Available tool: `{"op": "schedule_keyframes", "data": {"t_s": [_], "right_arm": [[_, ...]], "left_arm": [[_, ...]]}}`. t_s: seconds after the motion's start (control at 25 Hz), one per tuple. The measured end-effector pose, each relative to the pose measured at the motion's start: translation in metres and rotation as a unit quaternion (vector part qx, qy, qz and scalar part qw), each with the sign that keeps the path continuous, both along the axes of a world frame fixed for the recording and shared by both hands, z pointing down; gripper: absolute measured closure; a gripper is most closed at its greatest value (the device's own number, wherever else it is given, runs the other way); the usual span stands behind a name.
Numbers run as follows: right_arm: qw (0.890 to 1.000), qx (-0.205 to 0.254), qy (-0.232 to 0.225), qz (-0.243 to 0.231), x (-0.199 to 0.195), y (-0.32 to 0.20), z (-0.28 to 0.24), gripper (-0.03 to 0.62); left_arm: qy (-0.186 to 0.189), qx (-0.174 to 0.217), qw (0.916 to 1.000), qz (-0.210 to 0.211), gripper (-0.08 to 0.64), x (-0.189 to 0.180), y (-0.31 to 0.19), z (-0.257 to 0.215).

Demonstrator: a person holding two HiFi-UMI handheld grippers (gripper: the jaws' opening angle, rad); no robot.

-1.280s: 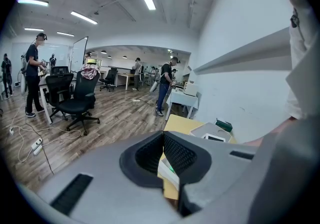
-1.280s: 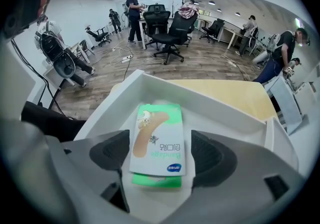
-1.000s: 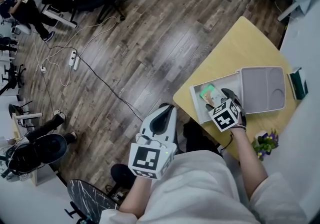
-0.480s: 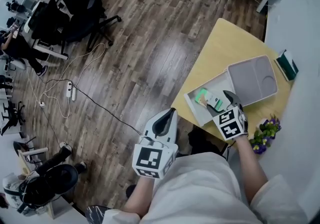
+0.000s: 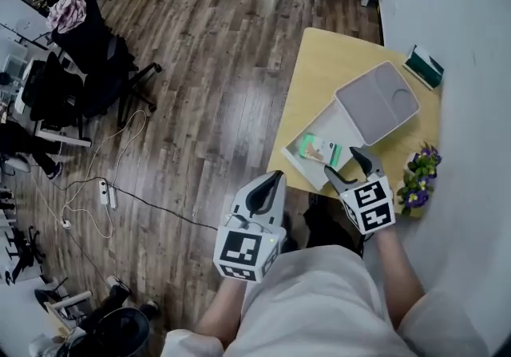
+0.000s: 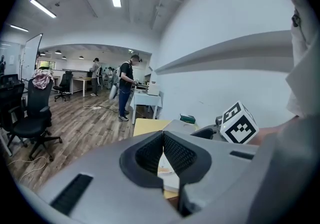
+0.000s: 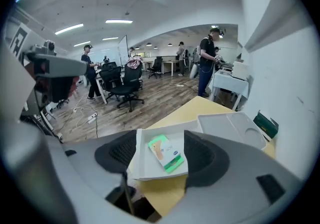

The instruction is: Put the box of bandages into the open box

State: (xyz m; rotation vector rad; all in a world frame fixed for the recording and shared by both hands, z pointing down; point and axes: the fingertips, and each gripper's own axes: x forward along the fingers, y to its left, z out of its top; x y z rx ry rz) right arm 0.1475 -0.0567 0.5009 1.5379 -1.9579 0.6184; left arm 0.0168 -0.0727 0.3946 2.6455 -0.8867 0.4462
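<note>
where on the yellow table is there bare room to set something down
The far left corner of the table, beyond the open box and left of its lid, is bare. A narrow strip lies between the lid and the green box. The near edge is crowded: the open box, then flowers.

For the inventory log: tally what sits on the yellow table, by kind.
Open box, with its lid lying beside it: 1
Box of bandages, inside the open one: 1
Dark green box: 1
Bunch of flowers: 1
Total: 4
</note>
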Motion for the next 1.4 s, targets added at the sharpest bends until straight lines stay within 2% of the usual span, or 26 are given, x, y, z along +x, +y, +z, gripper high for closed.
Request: {"op": "schedule_keyframes", "data": {"t_s": [0.08, 0.2, 0.44, 0.6, 0.76, 0.84, 0.96, 1.08, 1.24, 1.4], "right_arm": [[0.999, 0.013, -0.011, 0.029, -0.005, 0.009, -0.011, 0.314], [0.997, 0.024, -0.027, 0.065, -0.015, 0.027, -0.019, 0.316], [0.992, 0.042, -0.051, 0.112, -0.044, 0.06, -0.033, 0.351], [0.987, 0.072, -0.078, 0.12, -0.065, 0.074, -0.052, 0.375], [0.983, 0.1, -0.094, 0.12, -0.085, 0.086, -0.074, 0.371], [0.98, 0.116, -0.1, 0.125, -0.092, 0.09, -0.085, 0.394], [0.979, 0.138, -0.079, 0.131, -0.096, 0.097, -0.098, 0.437], [0.975, 0.159, -0.052, 0.146, -0.096, 0.105, -0.109, 0.524], [0.969, 0.176, -0.065, 0.158, -0.098, 0.115, -0.126, 0.585], [0.966, 0.192, -0.083, 0.151, -0.103, 0.119, -0.14, 0.588]], "left_arm": [[0.004, 0.001, 0.9998, 0.018, 0.554, -0.002, 0.007, -0.002], [0.01, 0.0, 0.999, 0.044, 0.554, -0.005, 0.021, -0.002], [0.019, 0.002, 0.996, 0.088, 0.554, -0.016, 0.045, -0.003], [0.026, 0.0, 0.9941, 0.106, 0.554, -0.024, 0.058, -0.003], [0.03, -0.002, 0.9924, 0.119, 0.554, -0.032, 0.07, -0.003], [0.032, -0.002, 0.9916, 0.125, 0.554, -0.036, 0.075, -0.004], [0.033, 0.001, 0.9902, 0.136, 0.554, -0.038, 0.083, -0.004], [0.036, 0.006, 0.9888, 0.145, 0.554, -0.039, 0.088, -0.009], [0.044, 0.013, 0.9877, 0.15, 0.554, -0.036, 0.093, -0.018], [0.054, 0.019, 0.9871, 0.15, 0.554, -0.036, 0.096, -0.027]]}}
